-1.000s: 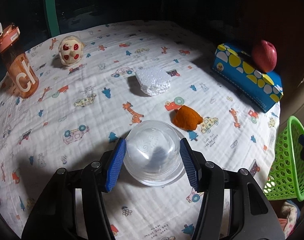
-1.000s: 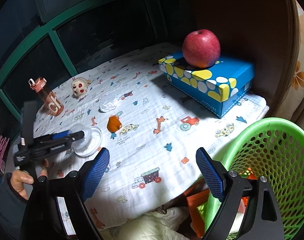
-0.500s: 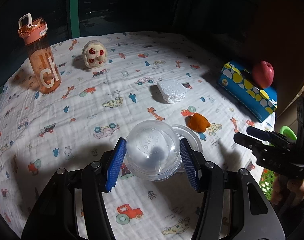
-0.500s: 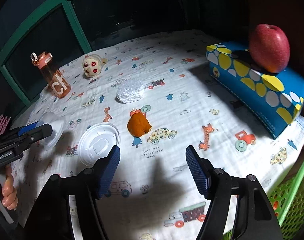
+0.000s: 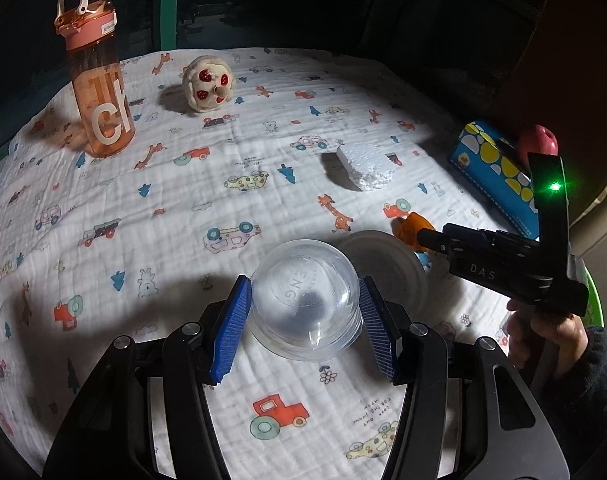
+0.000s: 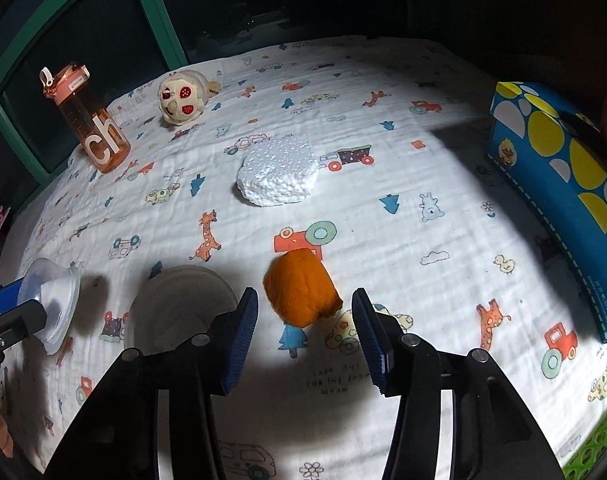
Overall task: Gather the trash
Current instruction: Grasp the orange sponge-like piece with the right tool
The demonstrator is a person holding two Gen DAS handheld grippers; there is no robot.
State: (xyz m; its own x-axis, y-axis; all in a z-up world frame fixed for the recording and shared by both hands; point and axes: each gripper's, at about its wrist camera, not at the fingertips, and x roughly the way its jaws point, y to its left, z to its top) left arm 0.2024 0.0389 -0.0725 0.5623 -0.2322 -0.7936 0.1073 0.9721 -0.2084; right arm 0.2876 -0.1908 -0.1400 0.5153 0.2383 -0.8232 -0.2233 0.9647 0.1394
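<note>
A: We've swung our right gripper (image 6: 304, 330) in over the cloth since a second ago, and its fingers now stand wide open on either side of the orange peel (image 6: 300, 293), not touching it.

B: So that's our next piece of trash, we'd judge. Meanwhile our left gripper (image 5: 304, 322) stays clamped on the clear plastic cup (image 5: 306, 298), lifted off the white lid (image 5: 383, 262) that now lies bare on the cloth.

A: The foam chunk (image 6: 278, 174) waits further back.

B: Hard to see much of the green basket (image 6: 595, 458), though, only a corner at the edge. What's in it, we can't tell.
</note>
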